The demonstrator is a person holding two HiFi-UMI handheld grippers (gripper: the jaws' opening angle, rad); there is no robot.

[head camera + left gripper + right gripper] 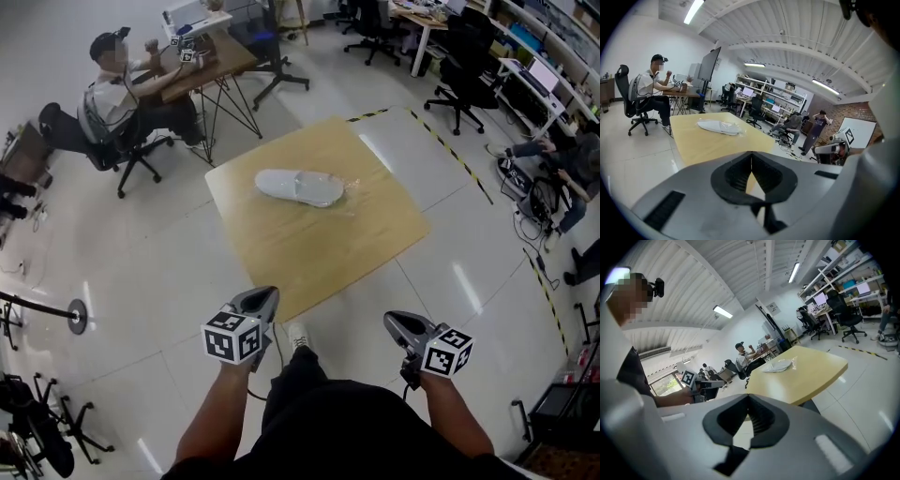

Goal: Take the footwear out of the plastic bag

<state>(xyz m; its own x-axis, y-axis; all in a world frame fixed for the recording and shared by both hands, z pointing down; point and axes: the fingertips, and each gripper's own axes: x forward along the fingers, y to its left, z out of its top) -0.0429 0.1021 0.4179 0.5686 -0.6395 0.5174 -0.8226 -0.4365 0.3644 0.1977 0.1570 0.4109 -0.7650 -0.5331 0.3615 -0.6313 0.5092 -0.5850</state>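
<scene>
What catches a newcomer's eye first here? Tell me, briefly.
First, the pale footwear inside its clear plastic bag, lying alone near the middle of the wooden table. Next, the left gripper and right gripper, both shut and empty, held short of the table's near edge. At far left a seated person works at a desk.
</scene>
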